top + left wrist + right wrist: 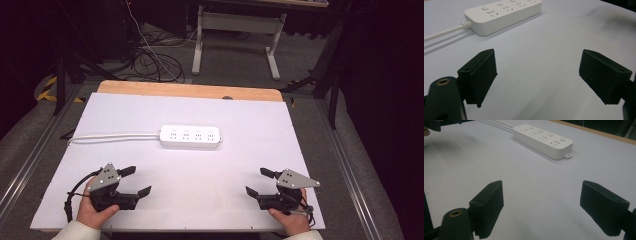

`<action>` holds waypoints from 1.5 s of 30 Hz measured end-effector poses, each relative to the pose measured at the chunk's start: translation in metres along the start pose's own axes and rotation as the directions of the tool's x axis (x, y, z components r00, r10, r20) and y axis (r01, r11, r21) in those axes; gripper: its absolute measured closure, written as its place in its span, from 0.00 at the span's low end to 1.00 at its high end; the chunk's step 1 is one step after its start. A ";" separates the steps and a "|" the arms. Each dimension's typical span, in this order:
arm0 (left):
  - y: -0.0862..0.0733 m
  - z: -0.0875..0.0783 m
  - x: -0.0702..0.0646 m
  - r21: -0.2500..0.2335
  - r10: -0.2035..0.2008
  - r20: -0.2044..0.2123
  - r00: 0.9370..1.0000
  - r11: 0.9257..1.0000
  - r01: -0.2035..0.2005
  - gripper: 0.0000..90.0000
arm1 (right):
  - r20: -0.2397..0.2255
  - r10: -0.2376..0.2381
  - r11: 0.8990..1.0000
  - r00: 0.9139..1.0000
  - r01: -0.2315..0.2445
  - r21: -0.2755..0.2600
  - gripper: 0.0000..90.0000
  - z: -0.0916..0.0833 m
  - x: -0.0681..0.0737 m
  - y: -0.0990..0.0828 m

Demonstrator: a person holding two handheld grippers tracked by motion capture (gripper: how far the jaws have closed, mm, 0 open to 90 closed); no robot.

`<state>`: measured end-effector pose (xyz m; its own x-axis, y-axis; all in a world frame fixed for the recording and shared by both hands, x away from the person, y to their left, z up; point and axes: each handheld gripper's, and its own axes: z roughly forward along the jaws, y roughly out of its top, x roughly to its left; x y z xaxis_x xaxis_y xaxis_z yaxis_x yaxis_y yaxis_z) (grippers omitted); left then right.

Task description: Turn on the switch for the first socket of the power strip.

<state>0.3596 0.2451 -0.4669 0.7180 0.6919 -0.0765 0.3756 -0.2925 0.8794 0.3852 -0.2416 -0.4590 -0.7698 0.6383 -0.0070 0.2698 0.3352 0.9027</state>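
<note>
A white power strip [190,136] lies flat at the middle of the white table top [230,170], its cord [110,136] running off to the left. It also appears far off in the left gripper view [501,13] and the right gripper view [542,140]. My left gripper [136,181] rests near the front left edge, held by a hand, jaws apart with nothing between them. My right gripper [259,182] sits near the front right edge, also open and empty. Both point inward toward the table's middle.
Bare wood [190,91] shows along the table's far edge. Behind the table stand a white desk frame [235,35], loose cables on the floor [155,62] and dark stands at both sides. Metal rails [30,155] run along the left and right.
</note>
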 end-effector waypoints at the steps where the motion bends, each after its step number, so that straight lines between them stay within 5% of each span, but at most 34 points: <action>1: 0.000 0.000 0.000 0.000 0.000 0.000 1.000 1.000 0.000 0.17 | 0.001 0.002 1.000 1.000 -0.002 -0.001 0.22 0.000 0.000 0.000; 10: 0.005 0.000 -0.003 0.041 0.066 -0.031 0.997 0.997 -0.064 0.18 | 0.009 -0.001 1.000 1.000 0.001 -0.001 0.25 -0.002 0.000 0.000; 22: 0.015 -0.002 -0.001 0.068 0.038 -0.034 0.999 0.997 -0.035 0.24 | 0.018 0.005 1.000 1.000 -0.005 -0.004 0.26 -0.002 -0.002 -0.001; 31: 0.041 0.009 0.009 0.076 0.006 -0.028 1.000 0.997 -0.003 0.30 | 0.014 0.018 1.000 1.000 -0.018 0.012 0.26 0.000 -0.004 -0.004; 45: 0.088 0.039 0.021 0.098 0.054 -0.008 0.999 0.994 -0.053 0.31 | 0.039 0.050 0.997 0.998 -0.053 0.063 0.26 0.004 -0.007 -0.014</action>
<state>0.4301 0.2083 -0.4095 0.7324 0.6804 -0.0252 0.3930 -0.3922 0.8317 0.3892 -0.2480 -0.4729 -0.7323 0.6806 0.0218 0.3459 0.3442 0.8729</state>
